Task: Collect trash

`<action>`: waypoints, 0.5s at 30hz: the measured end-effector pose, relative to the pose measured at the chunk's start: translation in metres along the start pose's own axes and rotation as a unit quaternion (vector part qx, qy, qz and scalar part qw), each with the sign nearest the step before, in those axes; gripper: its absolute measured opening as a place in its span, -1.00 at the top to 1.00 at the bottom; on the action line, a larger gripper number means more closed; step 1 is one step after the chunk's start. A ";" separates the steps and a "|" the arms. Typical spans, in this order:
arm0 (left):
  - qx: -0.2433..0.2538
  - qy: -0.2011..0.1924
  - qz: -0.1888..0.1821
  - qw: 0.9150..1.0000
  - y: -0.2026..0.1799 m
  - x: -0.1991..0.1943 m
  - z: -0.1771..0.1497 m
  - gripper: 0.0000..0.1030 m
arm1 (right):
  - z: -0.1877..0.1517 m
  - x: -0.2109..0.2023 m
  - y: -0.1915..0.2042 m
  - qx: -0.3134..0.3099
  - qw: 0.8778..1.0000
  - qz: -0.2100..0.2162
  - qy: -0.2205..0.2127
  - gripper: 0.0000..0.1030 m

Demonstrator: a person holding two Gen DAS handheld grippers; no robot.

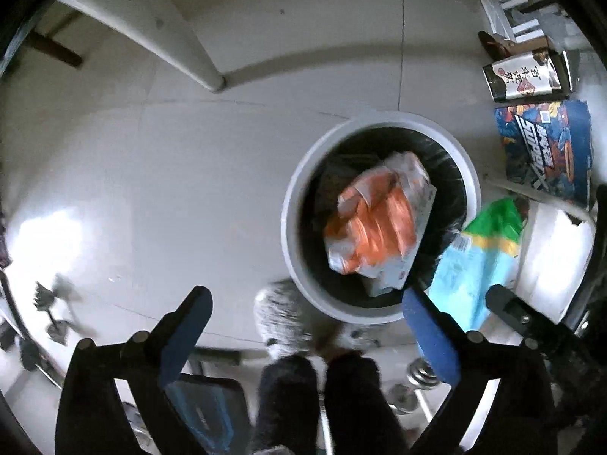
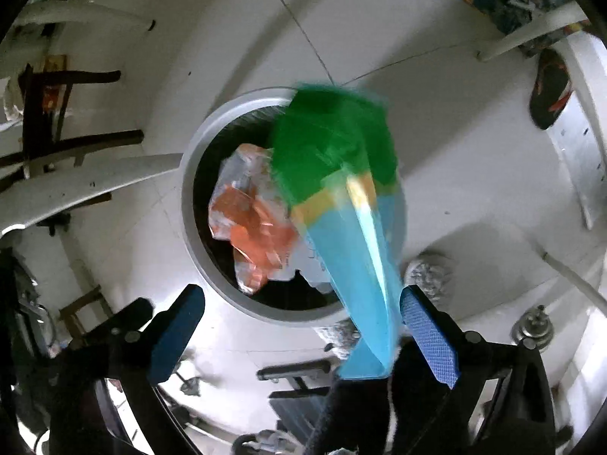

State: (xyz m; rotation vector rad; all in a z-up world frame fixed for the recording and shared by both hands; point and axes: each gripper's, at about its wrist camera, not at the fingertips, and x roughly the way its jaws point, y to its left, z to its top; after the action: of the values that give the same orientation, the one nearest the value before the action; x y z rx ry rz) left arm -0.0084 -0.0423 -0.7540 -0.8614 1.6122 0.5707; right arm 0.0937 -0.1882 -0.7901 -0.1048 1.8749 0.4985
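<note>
A round white bin point(image 1: 299, 204) with a black liner stands on the floor, also in the right wrist view point(image 2: 197, 204). An orange and clear plastic wrapper point(image 1: 379, 223) lies in its mouth, seen too from the right wrist point(image 2: 254, 223). My left gripper point(image 1: 307, 326) is open and empty, above the bin's near rim. My right gripper point(image 2: 303, 326) is open; a blurred green, yellow and light-blue bag point(image 2: 349, 204) lies beside its right finger point(image 2: 428, 337), over the bin's right rim. The bag also shows in the left wrist view point(image 1: 478, 254).
A blue printed box point(image 1: 546, 148) and a silver-black package point(image 1: 527, 76) lie on the floor right of the bin. A white table leg point(image 1: 182, 41) stands behind. Fluffy grey slippers point(image 1: 280, 314) and dark trouser legs are below. Dumbbells point(image 1: 421, 375) sit nearby.
</note>
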 end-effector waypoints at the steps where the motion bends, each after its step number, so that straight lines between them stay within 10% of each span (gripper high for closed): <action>1: 0.004 -0.006 0.006 1.000 0.001 -0.007 -0.003 -0.99 | -0.003 -0.007 0.005 -0.005 1.000 0.000 -0.006 -1.00; 15: 0.024 -0.090 0.045 0.995 -0.023 -0.178 -0.086 -0.99 | -0.086 -0.172 0.041 -0.100 0.988 -0.084 -0.082 -1.00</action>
State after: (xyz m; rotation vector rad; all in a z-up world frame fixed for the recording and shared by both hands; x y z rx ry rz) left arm -0.0307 -0.0813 -0.5606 -0.6854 1.4998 0.6522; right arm 0.0673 -0.2128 -0.5967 -0.3424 1.6352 0.5609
